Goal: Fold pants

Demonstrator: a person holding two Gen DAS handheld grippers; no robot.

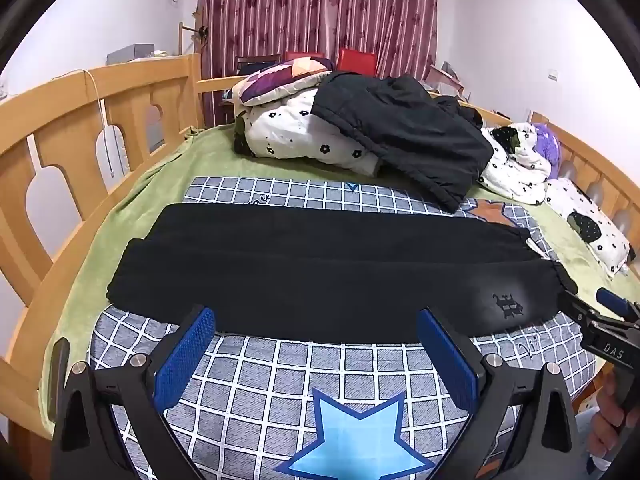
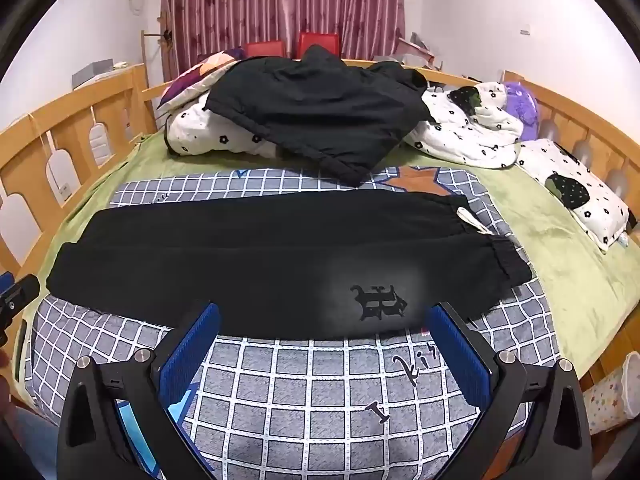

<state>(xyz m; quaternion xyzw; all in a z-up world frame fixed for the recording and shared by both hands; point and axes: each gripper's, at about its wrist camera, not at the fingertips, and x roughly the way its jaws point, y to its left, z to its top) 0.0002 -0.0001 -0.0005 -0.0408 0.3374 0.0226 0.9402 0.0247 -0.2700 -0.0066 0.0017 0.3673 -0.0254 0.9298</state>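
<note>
White letters "DAS" stand on the black right claw [image 1: 614, 350] at the left wrist view's right edge; the grey checked blanket's [image 2: 320, 400] handwritten lettering stays unreadable.

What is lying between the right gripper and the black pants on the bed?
Nothing: in the right wrist view only bare checked blanket lies between the open right gripper and the near edge of the black pants.

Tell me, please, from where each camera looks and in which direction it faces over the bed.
Left wrist: sits on the left gripper, open, facing down over the black pants toward the curtain; the right gripper shows at the right edge.
Right wrist: sits on the right gripper, open, facing likewise; the left gripper shows at the left edge.
Shared: pants, checked blanket, curtain.
</note>
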